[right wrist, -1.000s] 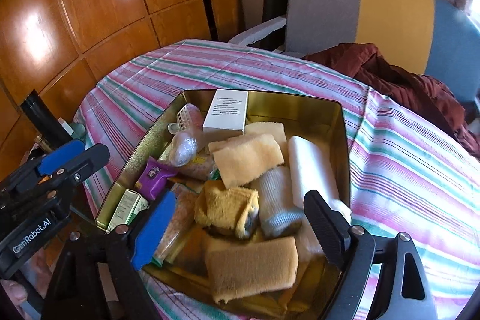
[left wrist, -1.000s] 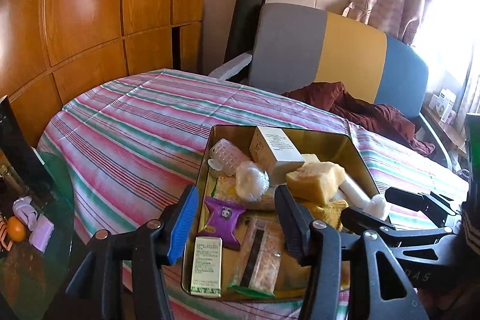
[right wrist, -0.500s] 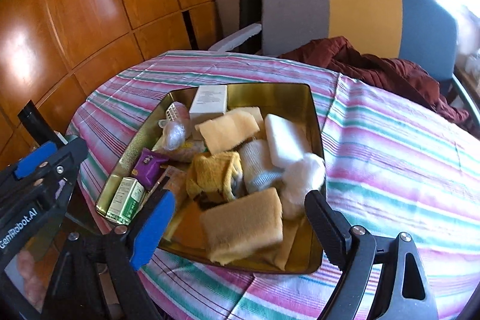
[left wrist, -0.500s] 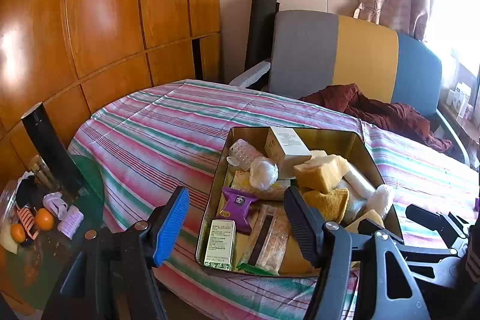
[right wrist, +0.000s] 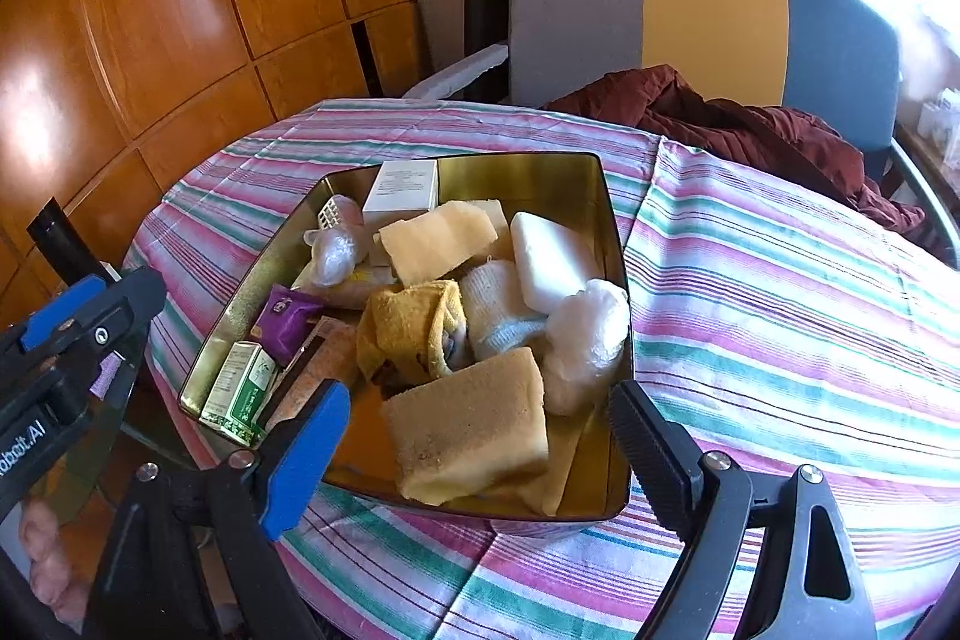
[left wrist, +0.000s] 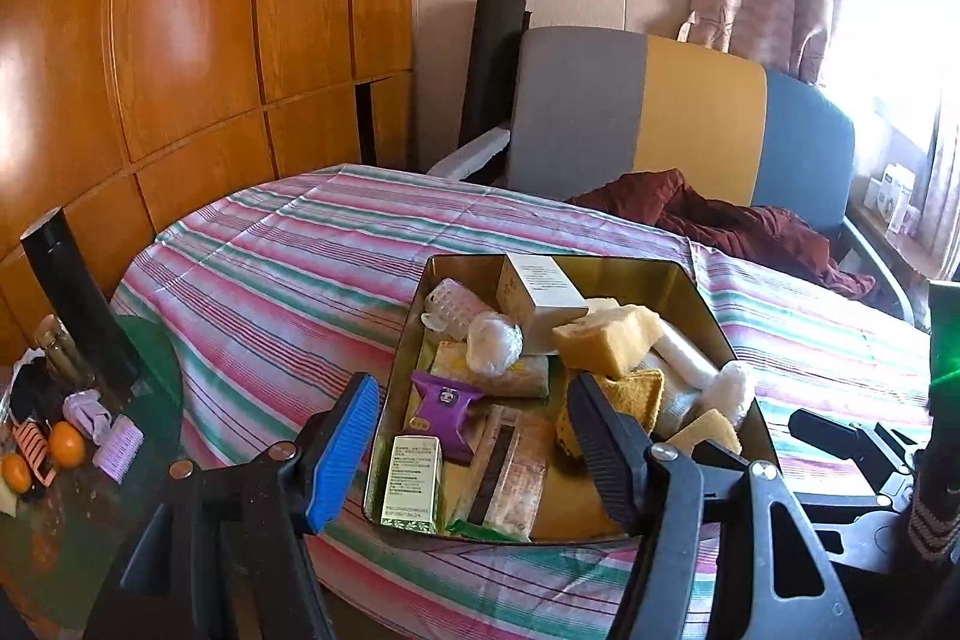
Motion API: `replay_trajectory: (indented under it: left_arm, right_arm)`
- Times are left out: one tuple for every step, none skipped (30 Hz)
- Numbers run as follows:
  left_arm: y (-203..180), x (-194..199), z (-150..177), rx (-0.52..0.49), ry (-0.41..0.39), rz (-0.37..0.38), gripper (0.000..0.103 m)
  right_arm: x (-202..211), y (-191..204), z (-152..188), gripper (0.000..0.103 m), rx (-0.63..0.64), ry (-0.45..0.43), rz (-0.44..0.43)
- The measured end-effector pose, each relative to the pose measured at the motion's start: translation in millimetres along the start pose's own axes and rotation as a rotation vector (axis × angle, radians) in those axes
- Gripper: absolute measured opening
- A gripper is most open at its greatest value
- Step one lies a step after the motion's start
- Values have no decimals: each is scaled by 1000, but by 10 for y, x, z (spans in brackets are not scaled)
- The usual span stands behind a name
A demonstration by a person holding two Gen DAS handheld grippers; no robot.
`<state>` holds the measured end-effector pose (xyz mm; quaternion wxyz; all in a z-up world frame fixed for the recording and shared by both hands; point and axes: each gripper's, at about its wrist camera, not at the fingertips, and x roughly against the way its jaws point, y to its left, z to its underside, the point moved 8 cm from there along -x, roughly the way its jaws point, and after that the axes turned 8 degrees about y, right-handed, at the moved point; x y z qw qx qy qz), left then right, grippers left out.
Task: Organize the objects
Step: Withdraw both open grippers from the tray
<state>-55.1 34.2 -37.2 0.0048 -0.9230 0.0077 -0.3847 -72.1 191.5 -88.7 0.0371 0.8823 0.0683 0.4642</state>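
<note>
"obot.AI" on the left tongs

My left wrist camera looks forward and down along its two fingers from the near left edge of the table, with the gold tin at centre frame and the striped cloth behind it. My right wrist camera sits further right and tilts more steeply, so the tin fills the middle. Both share the tin, the cloth, the wood panelling in the upper left, and the tricolour chair at top.
</note>
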Motion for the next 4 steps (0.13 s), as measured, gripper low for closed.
replay_trajectory:
  left_arm:
    - [3,0,0,-1,0,-2,66]
    - [1,-3,-1,-6,-2,-7,66]
    - [1,-7,0,-8,-1,-8,66]
    - [3,-8,4,-4,1,-5,66]
  right_arm:
    - [2,3,-3,89,1,-2,2]
    - [6,4,-6,89,3,-4,5]
    - [13,0,-13,89,4,-8,10]
    - [20,-1,-20,89,4,-12,12]
